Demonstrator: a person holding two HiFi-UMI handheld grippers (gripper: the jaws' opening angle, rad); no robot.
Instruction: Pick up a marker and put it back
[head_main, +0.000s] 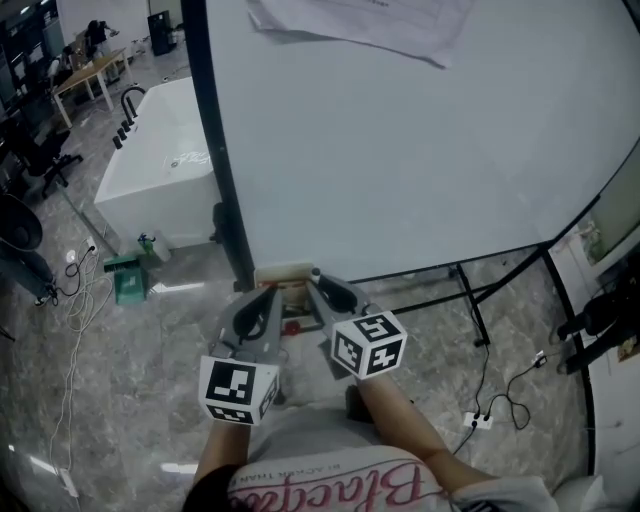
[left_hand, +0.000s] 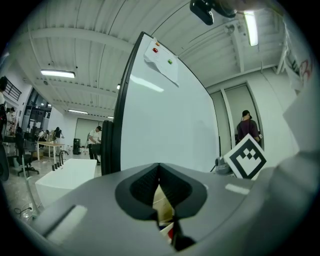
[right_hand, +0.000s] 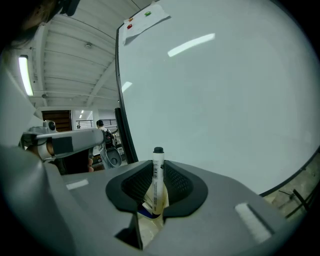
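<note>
Between the right hand-held gripper's (right_hand: 159, 186) jaws stands a white, black-capped marker (right_hand: 158, 160).

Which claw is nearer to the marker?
Right. The right claw grips the marker between its jaws; the left claw sits alongside, jaws together, no marker between them.

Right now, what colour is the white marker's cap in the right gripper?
Black: the white marker has a black cap, clearest in the right gripper view.
</note>
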